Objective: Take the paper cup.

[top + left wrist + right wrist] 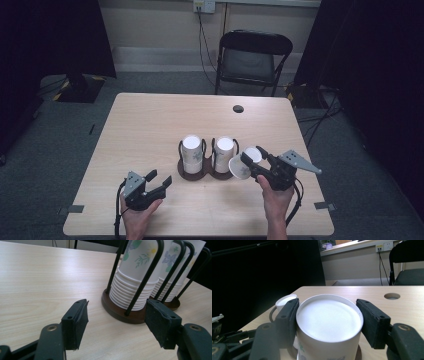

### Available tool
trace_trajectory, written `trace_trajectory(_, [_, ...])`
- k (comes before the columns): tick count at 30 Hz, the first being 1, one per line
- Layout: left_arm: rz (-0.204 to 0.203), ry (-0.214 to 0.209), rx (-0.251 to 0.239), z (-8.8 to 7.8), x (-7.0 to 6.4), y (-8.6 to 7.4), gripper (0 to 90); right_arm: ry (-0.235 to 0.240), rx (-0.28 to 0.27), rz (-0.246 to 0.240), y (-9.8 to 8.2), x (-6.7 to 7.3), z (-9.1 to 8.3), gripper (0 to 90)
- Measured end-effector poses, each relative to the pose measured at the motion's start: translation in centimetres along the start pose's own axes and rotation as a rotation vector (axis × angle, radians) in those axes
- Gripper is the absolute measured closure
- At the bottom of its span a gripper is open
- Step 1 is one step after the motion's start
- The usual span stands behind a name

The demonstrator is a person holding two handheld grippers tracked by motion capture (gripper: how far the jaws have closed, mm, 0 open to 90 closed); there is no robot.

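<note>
The right gripper [248, 159] clamps a tilted paper cup [240, 165] just beside the right stack [224, 153] in the holder [192, 173], likely to add it upside down, while the left gripper [158, 179] waits nearby, jaws apart, empty.

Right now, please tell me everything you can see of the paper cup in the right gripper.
The paper cup is white, with a faint printed pattern low on its wall. Its closed, recessed bottom faces the gripper's camera. It sits tilted between the jaws of the right gripper, close beside the right cup stack; whether they touch is unclear.
</note>
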State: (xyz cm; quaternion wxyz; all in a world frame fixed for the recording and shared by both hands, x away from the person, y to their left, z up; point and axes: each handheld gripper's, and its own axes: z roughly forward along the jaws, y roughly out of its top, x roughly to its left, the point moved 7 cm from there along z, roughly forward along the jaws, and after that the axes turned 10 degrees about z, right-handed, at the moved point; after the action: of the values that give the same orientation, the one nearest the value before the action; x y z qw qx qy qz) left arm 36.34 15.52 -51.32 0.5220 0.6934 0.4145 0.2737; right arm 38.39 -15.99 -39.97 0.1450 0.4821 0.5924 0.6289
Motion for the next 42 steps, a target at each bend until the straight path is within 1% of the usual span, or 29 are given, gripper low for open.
trace_trajectory(2, [0.013,-0.02,0.0,0.1,-0.3,0.1,36.4,-0.005,0.005,0.009,-0.5,-0.3,-0.1,37.5])
trace_trajectory(3, [0.013,-0.02,0.0,0.1,-0.3,0.1,37.0,-0.005,0.005,0.009,-0.5,-0.3,-0.1,37.5])
trace_trajectory(4, [0.016,-0.03,-0.006,0.1,-0.5,0.3,37.0,-0.007,0.012,0.026,-1.0,-0.4,-0.2,37.5])
trace_trajectory(5, [0.016,-0.03,-0.006,0.1,-0.5,0.3,37.1,-0.007,0.012,0.026,-1.0,-0.4,-0.2,37.5])
trace_trajectory(6, [0.019,-0.043,-0.012,0.1,-0.7,0.4,37.9,-0.005,0.015,0.039,-1.4,-0.6,-0.2,37.5])
trace_trajectory(7, [0.019,-0.043,-0.012,0.1,-0.7,0.4,38.3,-0.005,0.015,0.039,-1.4,-0.6,-0.2,37.5])
trace_trajectory(8, [0.026,-0.054,-0.008,0.1,-0.9,0.4,38.9,0.0,0.023,0.05,-1.9,-0.6,-0.2,37.5])
trace_trajectory(10, [0.027,-0.058,-0.01,0.2,-1.0,0.5,39.5,0.003,0.024,0.061,-2.2,-0.7,-0.1,37.5])
trace_trajectory(12, [0.03,-0.066,-0.008,0.1,-1.1,0.4,39.9,0.017,0.021,0.078,-2.4,-0.6,-0.1,37.6])
trace_trajectory(13, [0.032,-0.067,-0.011,0.1,-1.1,0.5,40.4,0.021,0.023,0.089,-2.6,-0.6,-0.1,37.6])
trace_trajectory(16, [0.032,-0.072,-0.014,0.1,-1.3,0.5,41.7,0.024,0.027,0.089,-2.9,-0.6,0.0,37.6])
trace_trajectory(17, [0.037,-0.077,-0.015,0.1,-1.4,0.5,42.4,0.027,0.034,0.102,-3.2,-0.4,0.1,37.6])
trace_trajectory(19, [0.036,-0.077,-0.016,0.1,-1.5,0.6,43.2,0.03,0.033,0.102,-3.2,-0.4,0.1,37.6])
trace_trajectory(20, [0.046,-0.084,-0.02,0.1,-1.6,0.7,44.5,0.043,0.034,0.121,-3.5,-0.3,0.2,37.6])
trace_trajectory(23, [0.048,-0.088,-0.023,0.1,-1.9,0.8,45.1,0.05,0.035,0.128,-3.8,-0.3,0.2,37.6])
trace_trajectory(24, [0.057,-0.08,-0.03,0.0,-2.0,0.9,45.7,0.053,0.041,0.134,-4.0,-0.2,0.3,37.6])
trace_trajectory(26, [0.056,-0.076,-0.038,0.0,-2.2,1.0,45.6,0.062,0.043,0.144,-4.2,-0.1,0.4,37.6])
trace_trajectory(28, [0.06,-0.069,-0.035,0.1,-2.3,1.0,45.8,0.066,0.043,0.151,-4.4,0.0,0.4,37.6])
trace_trajectory(29, [0.06,-0.069,-0.035,0.1,-2.3,1.0,46.7,0.066,0.043,0.151,-4.4,0.0,0.4,37.6])
trace_trajectory(30, [0.061,-0.072,-0.033,0.1,-2.4,1.0,47.8,0.073,0.045,0.164,-4.6,0.0,0.4,37.6])
trace_trajectory(33, [0.065,-0.075,-0.035,0.1,-2.5,1.0,47.7,0.083,0.045,0.176,-4.8,0.1,0.4,37.6])
trace_trajectory(35, [0.076,-0.101,-0.028,0.4,-2.9,0.9,47.6,0.094,0.046,0.197,-5.0,0.2,0.5,37.6])
trace_trajectory(38, [0.084,-0.141,-0.019,0.7,-3.4,0.8,48.2,0.106,0.047,0.208,-5.2,0.3,0.7,37.6])
trace_trajectory(39, [0.084,-0.141,-0.019,0.7,-3.4,0.8,48.2,0.106,0.047,0.208,-5.2,0.3,0.7,37.6])
trace_trajectory(40, [0.089,-0.155,-0.016,0.9,-3.7,0.8,48.1,0.109,0.053,0.21,-5.4,0.5,0.8,37.6])
trace_trajectory(42, [0.096,-0.161,-0.014,0.9,-3.9,0.8,48.1,0.111,0.057,0.213,-5.5,0.6,0.9,37.6])
